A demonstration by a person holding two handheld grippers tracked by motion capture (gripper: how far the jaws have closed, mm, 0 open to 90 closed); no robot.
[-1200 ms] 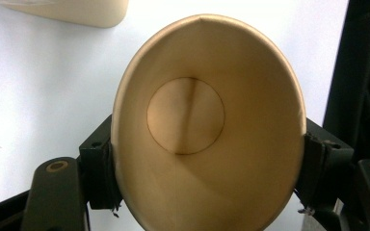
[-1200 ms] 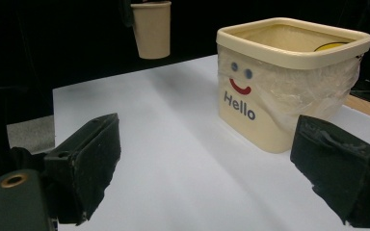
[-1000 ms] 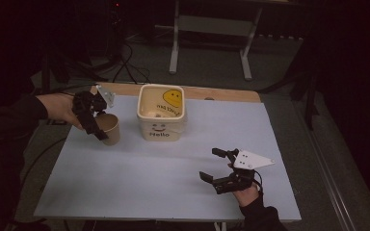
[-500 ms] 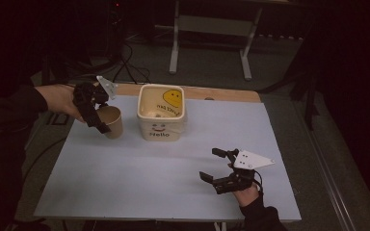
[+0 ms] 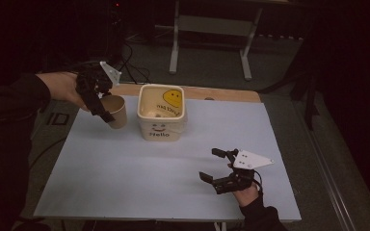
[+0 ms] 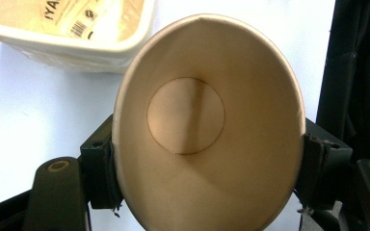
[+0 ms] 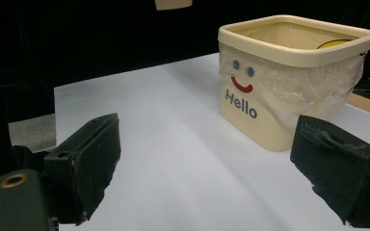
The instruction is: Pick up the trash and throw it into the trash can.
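Brown paper cup (image 5: 115, 110) is clamped between the jaws of the left gripper (image 5: 101, 108), held off the table (image 5: 125, 183) at its far left, just left of the cream tub (image 5: 162, 114) marked "Hello". From above, the cup tilts, mouth up and toward the tub; its long axis leans rather than standing plumb. In the left gripper view the black pads press both sides of the cup (image 6: 207, 125) near the rim, which is squeezed to an oval; the inside is plain, dry and empty, the round base clean.

Judgement: any coming move turns on the short gap rightward from cup to tub rim; the left hand is much the nearer.

Right gripper (image 5: 217, 166) rests at the near right of the table, well apart from both, its jaws wide apart with nothing between them, pointed at the tub (image 7: 289, 82), whose wall carries a printed face and loose clear film.
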